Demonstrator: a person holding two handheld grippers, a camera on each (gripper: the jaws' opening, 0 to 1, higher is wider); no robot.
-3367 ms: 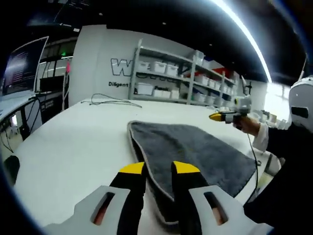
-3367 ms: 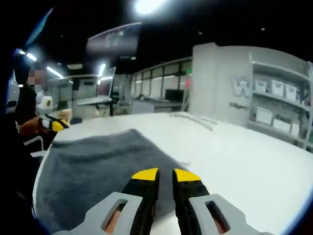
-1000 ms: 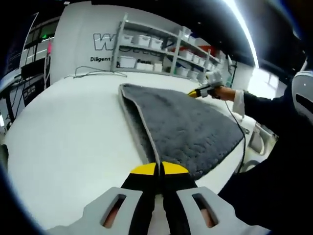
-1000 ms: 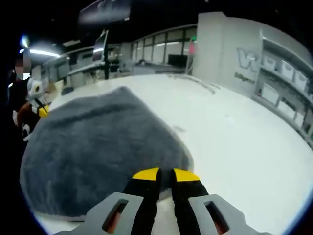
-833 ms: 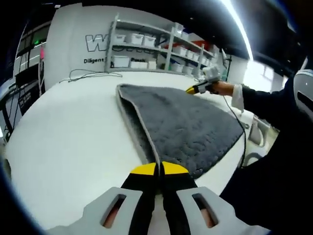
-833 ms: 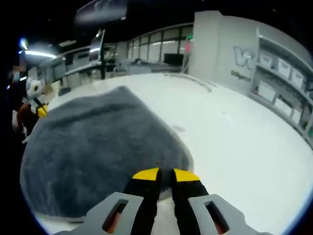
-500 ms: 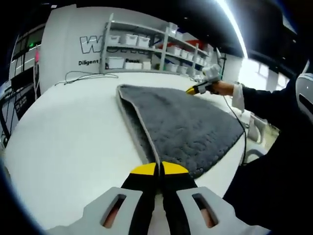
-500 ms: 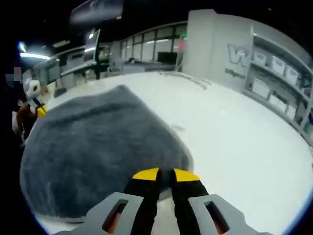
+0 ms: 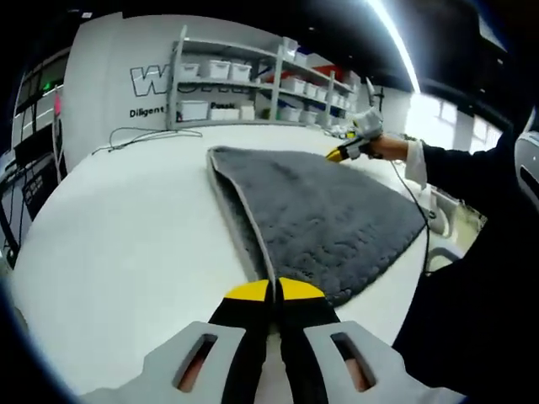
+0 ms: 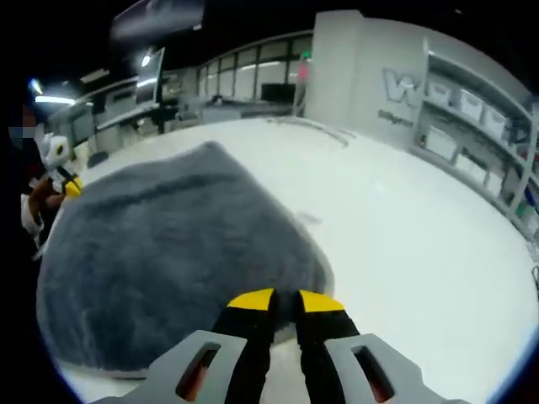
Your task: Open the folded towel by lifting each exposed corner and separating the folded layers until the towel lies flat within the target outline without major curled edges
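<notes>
Both grippers were pinching the gray towel [image 9: 328, 219] at two corners. In the left gripper view, the left gripper [image 9: 274, 290] had its yellow-tipped jaws pressed together on the near corner, where the pale edge of the towel [image 10: 168, 252] ran in between them. In the right gripper view, the right gripper [image 10: 284, 300] had its jaws nearly pressed together on another corner, with the fluffy cloth lying just past the tips.

The towel lay spread on the white table [image 9: 126, 227], with its left edge looking double, like two layers stacked. It reached close to the table's rim on the person's side.

Farther off in the left gripper view, the right gripper [image 9: 354, 139] showed at the far corner of the towel, held by a hand [image 9: 389, 147] in a dark sleeve. In the right gripper view, the left gripper [image 10: 61, 172] showed small at the towel's far left side.

Past the table stood shelves [image 9: 253, 84] with white boxes, a cable [image 9: 143, 135] lay on the tabletop, and a wall had big letters on it.
</notes>
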